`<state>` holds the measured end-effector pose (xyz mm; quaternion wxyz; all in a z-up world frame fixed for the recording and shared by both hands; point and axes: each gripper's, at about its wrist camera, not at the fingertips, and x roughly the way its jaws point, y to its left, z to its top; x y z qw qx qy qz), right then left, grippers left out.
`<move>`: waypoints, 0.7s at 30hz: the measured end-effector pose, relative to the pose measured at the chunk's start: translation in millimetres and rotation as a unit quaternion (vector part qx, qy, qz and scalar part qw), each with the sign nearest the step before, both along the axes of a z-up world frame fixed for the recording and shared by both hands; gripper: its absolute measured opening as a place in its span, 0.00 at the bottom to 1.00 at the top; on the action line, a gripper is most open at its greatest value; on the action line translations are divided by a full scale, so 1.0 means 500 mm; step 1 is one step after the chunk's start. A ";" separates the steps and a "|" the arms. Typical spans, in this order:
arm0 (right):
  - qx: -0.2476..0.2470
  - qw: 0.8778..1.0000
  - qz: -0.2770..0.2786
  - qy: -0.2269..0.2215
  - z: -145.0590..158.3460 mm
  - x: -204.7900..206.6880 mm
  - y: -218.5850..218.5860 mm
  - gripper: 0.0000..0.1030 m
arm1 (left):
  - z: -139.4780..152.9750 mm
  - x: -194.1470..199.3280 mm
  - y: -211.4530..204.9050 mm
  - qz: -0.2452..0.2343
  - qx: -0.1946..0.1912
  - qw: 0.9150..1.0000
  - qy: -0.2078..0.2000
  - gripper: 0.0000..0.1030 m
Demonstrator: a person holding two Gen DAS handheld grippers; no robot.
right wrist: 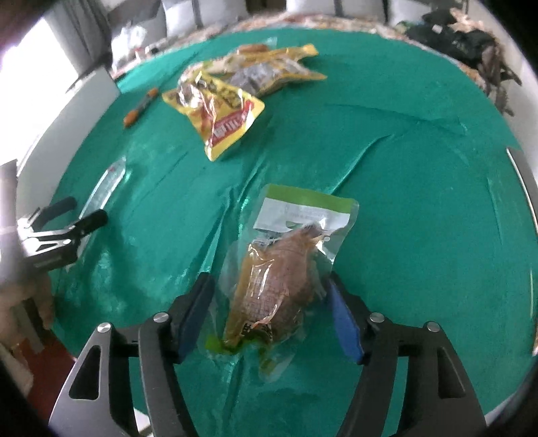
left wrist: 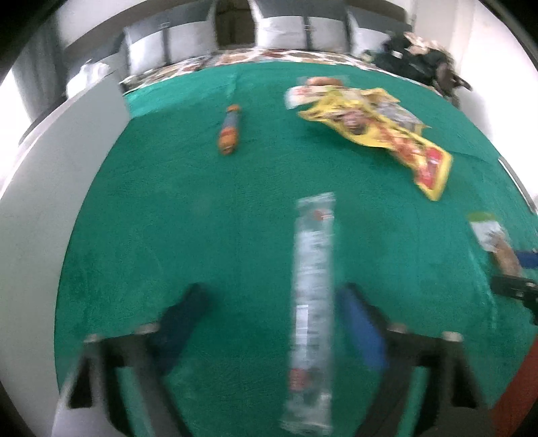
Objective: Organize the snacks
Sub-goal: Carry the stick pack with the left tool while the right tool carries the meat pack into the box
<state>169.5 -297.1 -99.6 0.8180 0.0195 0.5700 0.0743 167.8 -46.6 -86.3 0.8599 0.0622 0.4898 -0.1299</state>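
My left gripper [left wrist: 272,295] is open over the green cloth [left wrist: 201,218], its fingers either side of a long clear stick pack [left wrist: 314,285] that lies flat between them; it also shows in the right wrist view [right wrist: 104,188]. My right gripper [right wrist: 269,289] is open around a clear pouch with a green top and a brown snack [right wrist: 285,275], also at the right edge of the left wrist view [left wrist: 487,232]. A small orange stick snack [left wrist: 229,129] lies far left. Yellow snack bags [left wrist: 380,131] are piled at the far middle, also in the right wrist view [right wrist: 222,111].
The left gripper shows at the left in the right wrist view [right wrist: 84,210]. A grey table edge [left wrist: 50,201] runs along the left of the cloth. Dark bundled items [right wrist: 470,43] lie at the far right corner. Chairs [left wrist: 285,30] stand beyond the table.
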 end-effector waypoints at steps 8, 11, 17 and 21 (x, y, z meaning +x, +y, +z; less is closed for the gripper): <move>0.010 1.000 0.013 0.026 0.033 -0.003 0.000 0.51 | 0.018 -0.017 0.034 -0.005 -0.135 0.989 0.061 0.17; 0.107 0.994 -0.015 0.000 0.068 -0.031 -0.032 0.51 | 0.024 -0.044 0.070 0.006 -0.171 0.983 0.058 0.17; 0.110 0.993 -0.040 0.026 0.044 -0.030 -0.020 0.51 | 0.070 -0.075 0.134 0.026 -0.229 0.972 0.049 0.17; 0.122 0.992 -0.011 0.021 0.072 0.004 0.064 0.51 | 0.150 -0.075 0.235 0.057 -0.270 0.961 0.018 0.17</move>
